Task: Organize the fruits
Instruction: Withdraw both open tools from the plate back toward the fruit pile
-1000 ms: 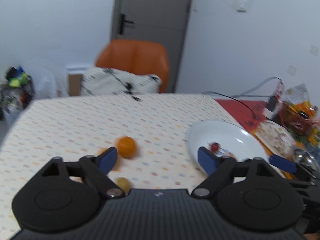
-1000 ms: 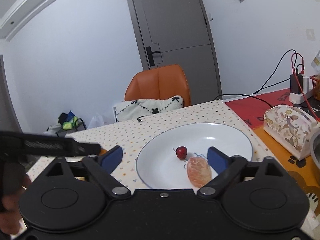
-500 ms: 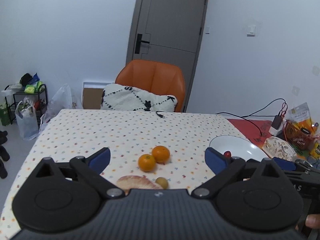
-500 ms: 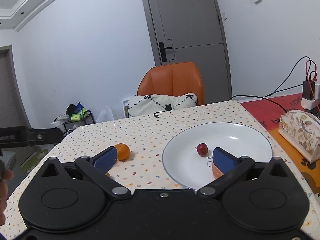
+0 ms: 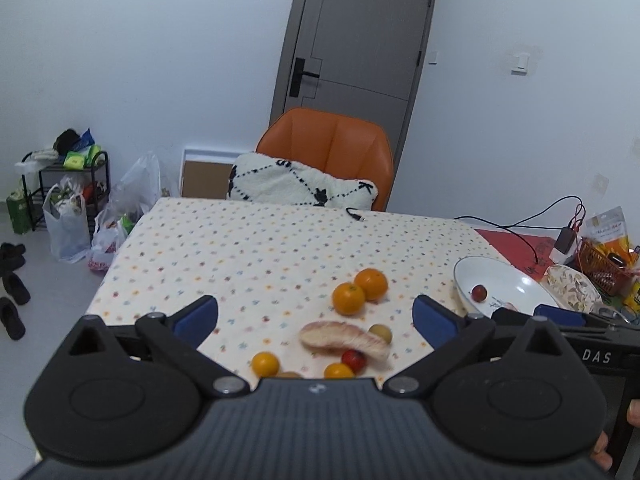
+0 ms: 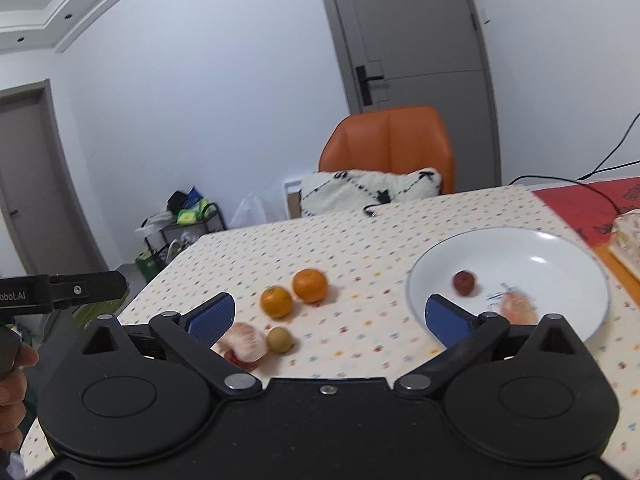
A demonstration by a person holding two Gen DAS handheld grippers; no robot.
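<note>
Both grippers, left gripper (image 5: 315, 318) and right gripper (image 6: 328, 318), gape empty. Loose oranges (image 6: 294, 294) sit left of the plate (image 6: 560, 252), well apart; straddle one squarely, close gently.

On the dotted tablecloth (image 5: 240, 248) ahead of my left gripper (image 5: 316, 316) lie two round oranges (image 5: 349, 298) (image 5: 371, 284), touching, one behind and to the right of the other. Nearer me lies a peeled pomelo segment (image 5: 340, 338), a small tan round fruit (image 5: 380, 332) just beside its right end. Nearer still sit a small yellow-orange fruit (image 5: 265, 363) at left, a small red fruit (image 5: 353, 359) against the segment, and another small orange fruit (image 5: 338, 370) beside that. Right of the oranges stands a white shallow plate (image 6: 560, 248), in it a small dark red fruit (image 6: 464, 282) and, nearer me and to its right, a peeled citrus piece (image 6: 518, 307). My right gripper (image 6: 328, 320) hangs before the plate. Behind the table stands an orange chair (image 5: 332, 144) with a white patterned cushion (image 5: 296, 184) on it.
</note>
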